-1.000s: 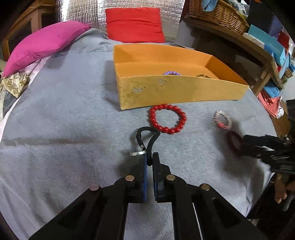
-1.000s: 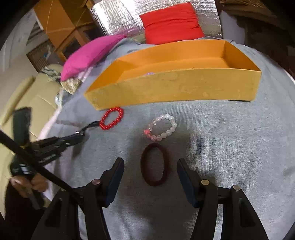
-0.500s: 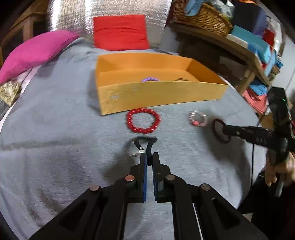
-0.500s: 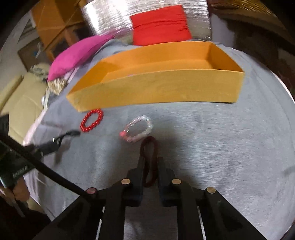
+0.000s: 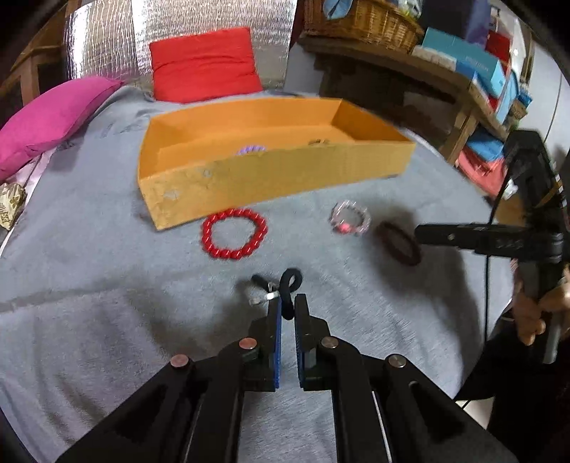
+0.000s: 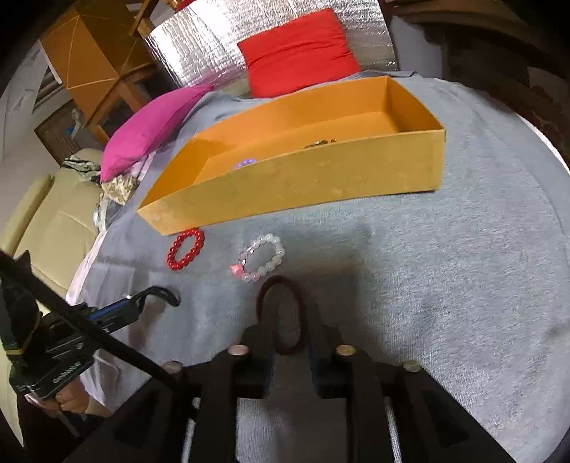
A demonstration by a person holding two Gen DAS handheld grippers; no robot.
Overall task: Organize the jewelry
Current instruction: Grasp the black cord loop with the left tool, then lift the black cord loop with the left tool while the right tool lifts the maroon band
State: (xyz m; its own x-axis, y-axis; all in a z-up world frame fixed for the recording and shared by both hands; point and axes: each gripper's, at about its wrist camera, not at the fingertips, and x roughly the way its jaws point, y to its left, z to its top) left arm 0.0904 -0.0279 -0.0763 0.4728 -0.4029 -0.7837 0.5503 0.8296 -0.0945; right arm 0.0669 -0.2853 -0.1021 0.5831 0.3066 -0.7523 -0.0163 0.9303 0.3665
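Note:
My left gripper (image 5: pixel 288 307) is shut on a black cord band (image 5: pixel 291 279) with a small silver clasp, held just above the grey cloth; the left gripper (image 6: pixel 140 303) also shows in the right wrist view. My right gripper (image 6: pixel 290 329) has a dark red hair band (image 6: pixel 276 281) between its pads. Its jaws are opening, and the band's sides still touch both. A red bead bracelet (image 5: pixel 228 253) and a clear bead bracelet (image 5: pixel 342 226) lie in front of the orange box (image 5: pixel 278 185), which holds a purple piece (image 5: pixel 251 149).
A pink pillow (image 5: pixel 50 114) and a red cushion (image 5: pixel 203 64) lie beyond the box. A wooden shelf with boxes (image 5: pixel 459 67) and a wicker basket (image 5: pixel 359 17) stand to the right. A beige sofa (image 6: pixel 53 220) is left of the cloth's edge.
The right gripper's open fingers closed around the dark red band, then spread a little. The left gripper drew back from the red bracelet with the black band.

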